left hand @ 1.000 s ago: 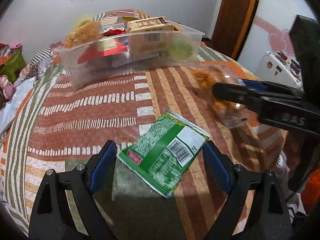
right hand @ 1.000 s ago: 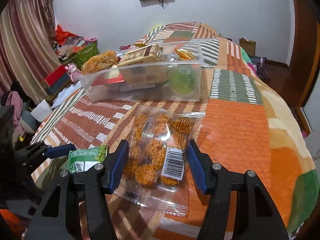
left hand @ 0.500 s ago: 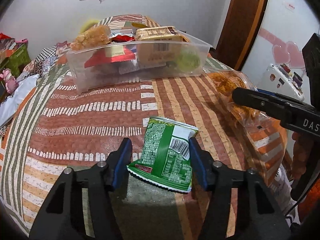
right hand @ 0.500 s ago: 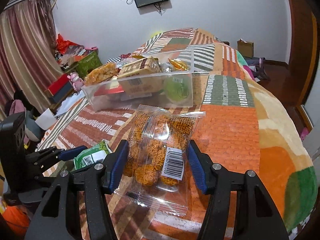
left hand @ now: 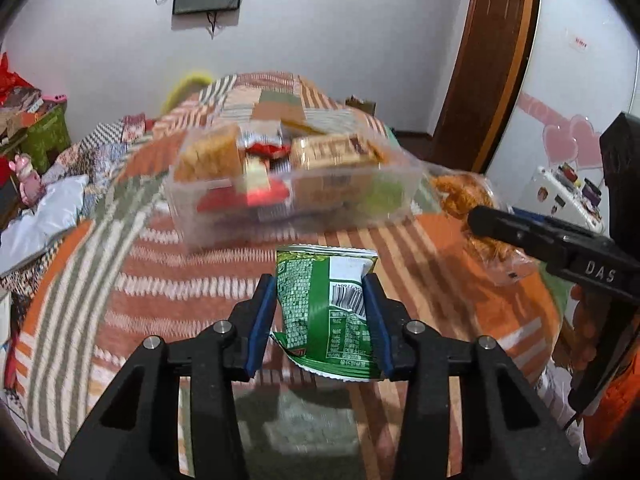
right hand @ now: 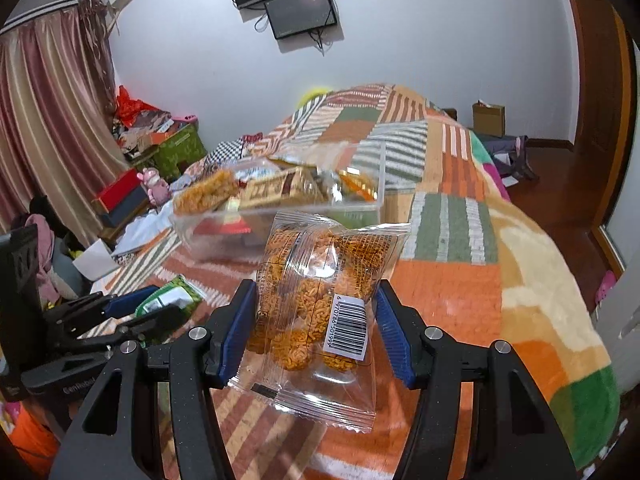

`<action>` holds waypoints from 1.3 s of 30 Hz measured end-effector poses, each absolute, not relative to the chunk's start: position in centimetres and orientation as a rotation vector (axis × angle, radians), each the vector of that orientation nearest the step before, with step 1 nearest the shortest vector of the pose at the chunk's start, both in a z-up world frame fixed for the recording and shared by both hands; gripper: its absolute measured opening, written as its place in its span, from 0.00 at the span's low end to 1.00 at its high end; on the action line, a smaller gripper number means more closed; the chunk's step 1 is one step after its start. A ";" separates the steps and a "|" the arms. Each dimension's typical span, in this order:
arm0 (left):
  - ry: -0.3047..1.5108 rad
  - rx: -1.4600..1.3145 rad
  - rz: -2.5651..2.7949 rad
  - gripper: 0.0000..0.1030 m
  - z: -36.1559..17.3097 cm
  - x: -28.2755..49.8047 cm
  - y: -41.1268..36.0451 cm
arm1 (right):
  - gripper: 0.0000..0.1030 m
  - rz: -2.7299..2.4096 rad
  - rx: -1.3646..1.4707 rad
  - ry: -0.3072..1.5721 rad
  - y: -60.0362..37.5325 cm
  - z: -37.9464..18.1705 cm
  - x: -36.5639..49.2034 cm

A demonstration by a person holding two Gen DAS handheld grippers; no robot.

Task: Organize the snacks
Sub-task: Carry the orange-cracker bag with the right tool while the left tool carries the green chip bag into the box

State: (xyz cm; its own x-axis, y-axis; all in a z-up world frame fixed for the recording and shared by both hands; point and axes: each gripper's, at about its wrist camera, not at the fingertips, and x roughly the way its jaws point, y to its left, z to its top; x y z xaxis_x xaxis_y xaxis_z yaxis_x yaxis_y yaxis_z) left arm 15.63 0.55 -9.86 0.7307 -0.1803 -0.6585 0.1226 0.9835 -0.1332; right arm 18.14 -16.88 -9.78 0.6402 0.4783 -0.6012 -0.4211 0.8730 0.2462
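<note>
My left gripper (left hand: 320,316) is shut on a green snack packet (left hand: 326,304) and holds it up off the bed. My right gripper (right hand: 316,320) is shut on a clear bag of orange noodle snacks (right hand: 320,300), also lifted. A clear plastic bin (left hand: 288,196) full of several snack packs sits on the bed ahead of both grippers; it also shows in the right wrist view (right hand: 280,208). The right gripper (left hand: 560,244) with its orange bag shows at the right of the left wrist view. The left gripper (right hand: 120,316) shows at lower left of the right wrist view.
The striped patchwork blanket (right hand: 460,280) covers the bed. Boxes and a pink toy (right hand: 154,184) stand on the floor to the left. A wooden door (left hand: 492,64) and a white cabinet (left hand: 568,196) are to the right. A screen (right hand: 300,12) hangs on the far wall.
The left gripper closed on the green packet and lifted it. The right gripper closed on the orange bag and raised it. Both moved toward the bin.
</note>
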 end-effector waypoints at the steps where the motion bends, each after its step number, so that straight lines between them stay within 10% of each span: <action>1: 0.725 -0.084 -0.167 0.42 -9.5 15.9 0.6 | 0.54 0.513 0.085 0.701 -16.8 -9.5 18.4; 39: 0.729 -0.078 -0.066 0.42 -9.7 34.1 3.0 | 0.54 0.491 -0.014 0.758 -9.8 -9.8 32.6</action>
State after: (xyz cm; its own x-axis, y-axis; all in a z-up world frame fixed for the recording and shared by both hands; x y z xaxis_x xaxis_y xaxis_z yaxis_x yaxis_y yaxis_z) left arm 34.13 3.01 -9.68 0.7441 -0.0872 -0.6624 0.0332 0.9950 -0.0937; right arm 32.61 -9.85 -9.78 0.6190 0.4223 -0.6622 -0.4319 0.8873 0.1621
